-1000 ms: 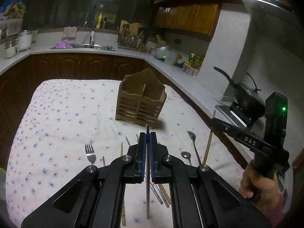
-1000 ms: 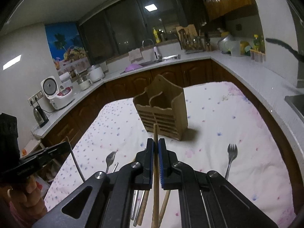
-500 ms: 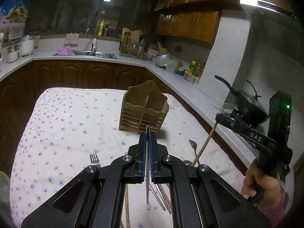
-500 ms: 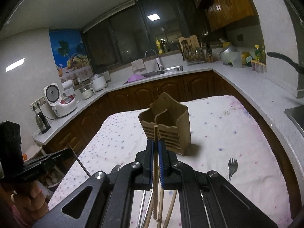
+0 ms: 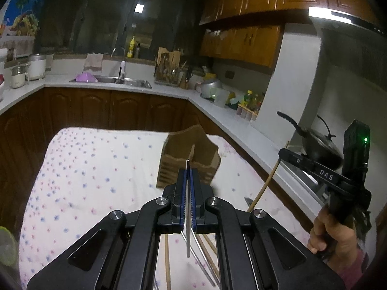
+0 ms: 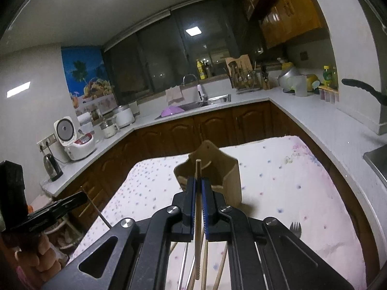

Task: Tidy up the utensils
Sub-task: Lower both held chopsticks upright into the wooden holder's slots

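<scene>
A wooden utensil holder (image 5: 191, 155) with two compartments stands on the cloth-covered table; it also shows in the right wrist view (image 6: 217, 169). My left gripper (image 5: 188, 176) is shut on a thin metal chopstick (image 5: 188, 236), held above the table short of the holder. My right gripper (image 6: 198, 188) is shut on a wooden chopstick (image 6: 198, 241), its tip level with the holder's rim. The right gripper also shows in the left wrist view (image 5: 285, 153), with its chopstick (image 5: 264, 184) hanging down. Several chopsticks (image 5: 208, 263) lie on the table below.
The table (image 5: 96, 169) has a white cloth with pink and blue dots. A fork (image 6: 295, 229) lies at its right side and a spoon tip (image 5: 248, 201) near the right. Kitchen counters (image 5: 217, 106) and a wok (image 5: 316, 145) surround the table.
Both grippers have risen from the table with their chopsticks and moved forward toward the holder. The utensils on the table have dropped lower in both views.
</scene>
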A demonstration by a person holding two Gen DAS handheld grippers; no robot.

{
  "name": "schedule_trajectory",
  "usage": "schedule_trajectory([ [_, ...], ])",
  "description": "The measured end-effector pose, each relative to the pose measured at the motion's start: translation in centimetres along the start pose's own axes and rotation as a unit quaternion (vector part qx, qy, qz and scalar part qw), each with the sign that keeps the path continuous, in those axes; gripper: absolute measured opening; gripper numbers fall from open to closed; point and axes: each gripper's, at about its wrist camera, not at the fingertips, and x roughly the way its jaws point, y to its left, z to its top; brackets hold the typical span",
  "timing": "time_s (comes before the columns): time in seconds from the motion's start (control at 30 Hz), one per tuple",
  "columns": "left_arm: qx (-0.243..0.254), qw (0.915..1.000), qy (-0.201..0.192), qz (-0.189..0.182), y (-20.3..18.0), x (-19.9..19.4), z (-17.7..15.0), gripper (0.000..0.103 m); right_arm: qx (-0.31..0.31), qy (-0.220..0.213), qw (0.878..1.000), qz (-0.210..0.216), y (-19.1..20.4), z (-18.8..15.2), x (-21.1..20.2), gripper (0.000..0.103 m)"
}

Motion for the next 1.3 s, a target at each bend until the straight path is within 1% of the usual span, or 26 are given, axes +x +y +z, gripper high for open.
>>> schedule_trajectory([
  [0.2,0.009,0.9996,-0.027,0.004,0.3,0.8,3.0,0.002,0.009,-0.029,1.000,-0.002,-0.6,2.7,0.9,0.005],
  [0.33,0.018,0.9981,-0.059,0.009,0.3,1.4,6.0,0.002,0.014,-0.051,0.999,-0.003,-1.1,4.8,1.7,0.005],
  [0.47,0.021,0.9964,-0.081,0.012,0.4,2.5,8.8,0.002,0.021,-0.081,0.996,-0.008,-1.5,7.1,2.6,0.005],
  [0.63,0.029,0.9941,-0.103,0.018,0.4,4.8,11.8,0.002,0.027,-0.110,0.993,-0.017,-2.4,9.7,4.2,0.005],
  [0.77,0.024,0.9930,-0.113,0.023,0.7,7.5,13.6,0.002,0.024,-0.112,0.993,-0.024,-3.0,10.8,5.9,0.005],
  [0.9,0.015,0.9936,-0.107,0.033,1.2,10.4,13.8,0.002,0.007,-0.116,0.993,-0.028,-3.2,10.6,8.1,0.005],
  [1.07,-0.005,0.9949,-0.092,0.041,2.3,14.7,12.5,0.002,0.001,-0.113,0.993,-0.036,-3.9,8.8,10.7,0.005],
  [1.13,-0.011,0.9953,-0.088,0.040,2.7,16.1,11.5,0.002,0.000,-0.112,0.993,-0.040,-4.1,8.4,11.1,0.005],
  [1.2,-0.007,0.9955,-0.079,0.052,2.8,17.7,10.2,0.002,0.003,-0.106,0.993,-0.043,-4.4,7.7,12.1,0.005],
  [1.3,-0.007,0.9962,-0.062,0.060,2.9,19.3,8.8,0.002,0.015,-0.097,0.994,-0.042,-5.2,6.6,13.2,0.005],
])
